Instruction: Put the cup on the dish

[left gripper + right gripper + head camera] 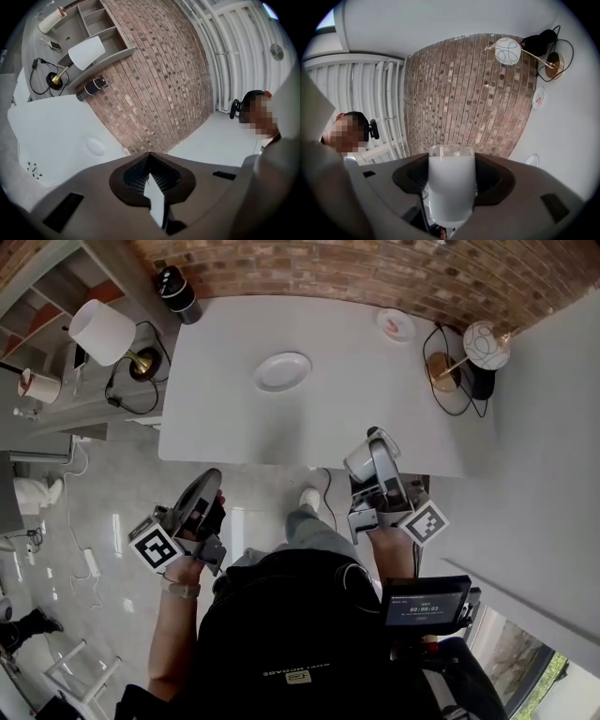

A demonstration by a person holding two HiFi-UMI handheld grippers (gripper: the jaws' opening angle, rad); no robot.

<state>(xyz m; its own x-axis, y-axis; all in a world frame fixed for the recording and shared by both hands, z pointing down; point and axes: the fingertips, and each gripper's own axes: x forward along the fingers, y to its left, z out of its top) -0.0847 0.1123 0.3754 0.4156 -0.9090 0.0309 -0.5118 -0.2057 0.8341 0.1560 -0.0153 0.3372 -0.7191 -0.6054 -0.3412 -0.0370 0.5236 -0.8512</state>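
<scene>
A white dish (283, 371) lies on the white table (234, 418), toward its far middle. It also shows small in the left gripper view (95, 146) and in the right gripper view (532, 161). My right gripper (368, 457) hovers over the table's near edge, shut on a white cup (359, 463). In the right gripper view the cup (451, 185) stands upright between the jaws, clear rim on top. My left gripper (208, 480) hangs off the table's near left side. Its jaws meet at the tip with nothing between them (150, 157).
A white-shaded lamp (101, 331) and a black cylinder (176, 292) stand at the far left corner. A small saucer (397, 325) with something red and a globe lamp (486, 345) with looped cables occupy the far right. A brick wall runs behind the table.
</scene>
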